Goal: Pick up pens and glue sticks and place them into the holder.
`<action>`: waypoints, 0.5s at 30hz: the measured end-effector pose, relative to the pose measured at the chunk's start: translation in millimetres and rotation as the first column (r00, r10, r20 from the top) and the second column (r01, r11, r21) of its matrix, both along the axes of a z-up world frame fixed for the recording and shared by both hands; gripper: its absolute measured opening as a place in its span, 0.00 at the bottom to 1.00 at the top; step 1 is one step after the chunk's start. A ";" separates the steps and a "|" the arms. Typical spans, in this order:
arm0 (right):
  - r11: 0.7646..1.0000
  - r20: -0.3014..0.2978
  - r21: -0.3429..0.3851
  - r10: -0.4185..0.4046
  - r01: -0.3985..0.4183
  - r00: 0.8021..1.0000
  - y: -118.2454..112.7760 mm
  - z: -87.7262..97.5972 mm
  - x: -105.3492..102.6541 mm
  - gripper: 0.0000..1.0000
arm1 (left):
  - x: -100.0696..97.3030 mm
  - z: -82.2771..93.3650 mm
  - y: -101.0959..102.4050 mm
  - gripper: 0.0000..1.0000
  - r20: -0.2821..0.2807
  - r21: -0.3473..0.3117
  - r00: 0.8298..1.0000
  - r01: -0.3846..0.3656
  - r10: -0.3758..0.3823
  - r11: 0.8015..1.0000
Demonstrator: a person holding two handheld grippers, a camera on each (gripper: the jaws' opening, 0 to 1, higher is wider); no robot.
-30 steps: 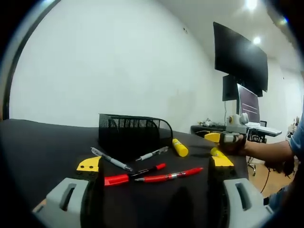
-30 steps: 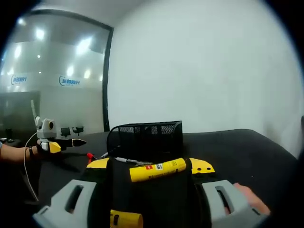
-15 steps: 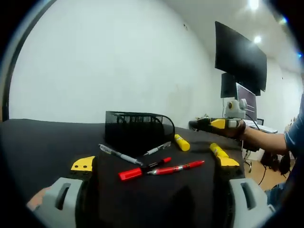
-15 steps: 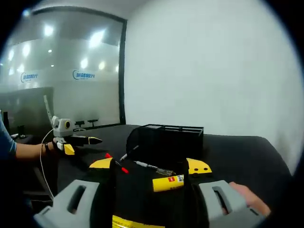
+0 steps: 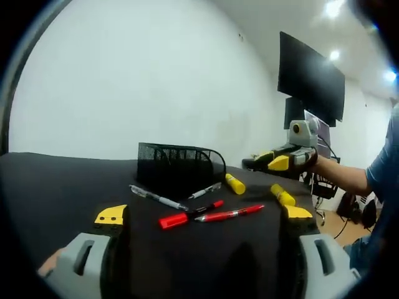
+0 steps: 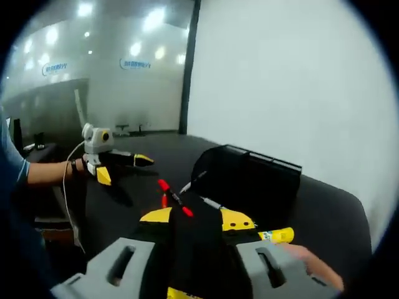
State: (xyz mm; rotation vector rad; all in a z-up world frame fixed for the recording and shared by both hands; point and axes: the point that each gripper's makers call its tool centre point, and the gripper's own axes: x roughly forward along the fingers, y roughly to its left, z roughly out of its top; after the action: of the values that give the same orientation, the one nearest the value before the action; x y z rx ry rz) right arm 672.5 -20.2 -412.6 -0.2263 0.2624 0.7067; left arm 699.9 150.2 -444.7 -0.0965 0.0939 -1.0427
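The black mesh holder (image 5: 177,169) stands on the black table (image 5: 56,187). In front of it lie two silver pens (image 5: 156,199), a red marker (image 5: 186,217), a red pen (image 5: 229,213) and two yellow glue sticks (image 5: 235,184). My left gripper (image 5: 206,213) is open, low over the table, short of the pens. My right gripper (image 6: 196,218) is open with nothing between its jaws, and it hovers above the table's right end (image 5: 283,161). From the right gripper view, the holder (image 6: 249,180), a red pen (image 6: 174,196) and a glue stick (image 6: 275,235) lie beyond the jaws.
A dark monitor (image 5: 310,78) hangs on the white wall at the right, with a desk below it. In the right gripper view the left gripper (image 6: 115,163) shows at the left, held by a hand, before a glass wall (image 6: 93,81). Bare tabletop lies left of the holder.
My right gripper has lifted and swung left, and its jaws have narrowed; the glue stick now lies to their right. My left jaws have spread wider.
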 end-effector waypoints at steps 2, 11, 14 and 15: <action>0.999 -0.025 -0.031 0.032 -0.033 0.999 12.4 -5.1 1.4 0.21 | 0.0 0.2 0.4 0.93 0.002 -0.001 1.000 -0.001 0.002 1.000; 0.988 -0.131 -0.110 0.092 -0.107 0.987 63.0 -15.6 17.3 0.19 | 1.4 8.1 4.6 0.93 0.019 -0.042 1.000 -0.015 0.015 0.999; 0.980 -0.150 -0.150 0.109 -0.132 0.983 77.6 -21.8 19.9 0.17 | -0.1 8.3 3.7 0.93 0.023 -0.041 1.000 -0.008 0.009 0.999; 0.978 -0.159 -0.155 0.113 -0.138 0.981 81.6 -23.6 21.0 0.16 | -0.8 8.2 3.2 0.93 0.024 -0.039 1.000 -0.006 0.007 0.999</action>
State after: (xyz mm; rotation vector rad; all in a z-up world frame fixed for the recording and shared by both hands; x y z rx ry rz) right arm 693.5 61.4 -436.1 -0.3511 0.4538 0.8300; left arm 699.2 153.4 -436.5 -0.1193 0.0509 -1.0391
